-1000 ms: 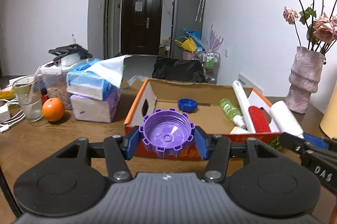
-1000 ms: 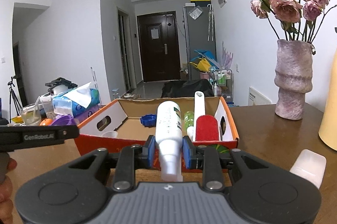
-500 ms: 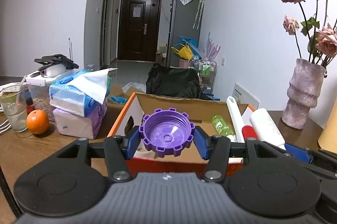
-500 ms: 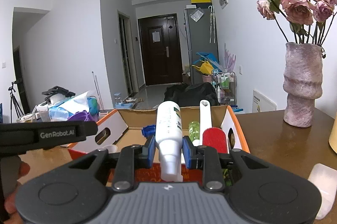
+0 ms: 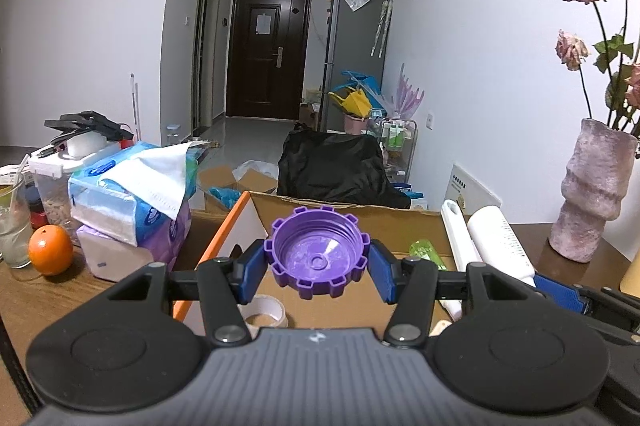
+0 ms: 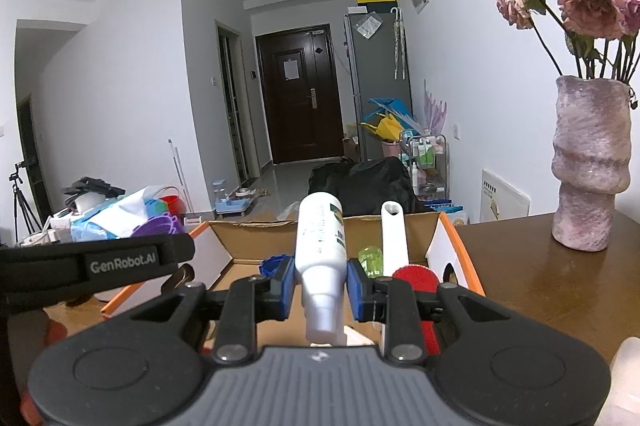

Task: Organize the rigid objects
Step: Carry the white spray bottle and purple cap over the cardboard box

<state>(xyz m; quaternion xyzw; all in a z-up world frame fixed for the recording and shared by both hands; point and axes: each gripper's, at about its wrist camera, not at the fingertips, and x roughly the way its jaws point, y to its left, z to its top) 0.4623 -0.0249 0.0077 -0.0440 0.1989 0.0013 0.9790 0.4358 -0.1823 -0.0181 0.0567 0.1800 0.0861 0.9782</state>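
Purple cap sits between the jaws of the left gripper, and the blue pads squeeze it from both sides. A second ago the cap was in front of the near wall of the cardboard box. Now it hangs over the inside of the box, above the tape roll lying on the box floor. The box also looks bigger and lower in the left view than it did then, so the gripper has moved up and forward.

The right gripper has gone the same way. Its jaws are closed on the neck of the white bottle, which points up and away. The bottle now hangs over the box too, near the blue cap, the green bottle and the red lint brush with its white handle.

So it looks like both things are ready to be let go. What is probably left is to lower them and open the jaws.

The box stands on a brown wooden worktop. On the left are tissue packs, an orange and a glass. On the right is a pink vase with dried roses. Far behind, a hallway leads to a dark door, with a grey fridge beside it.
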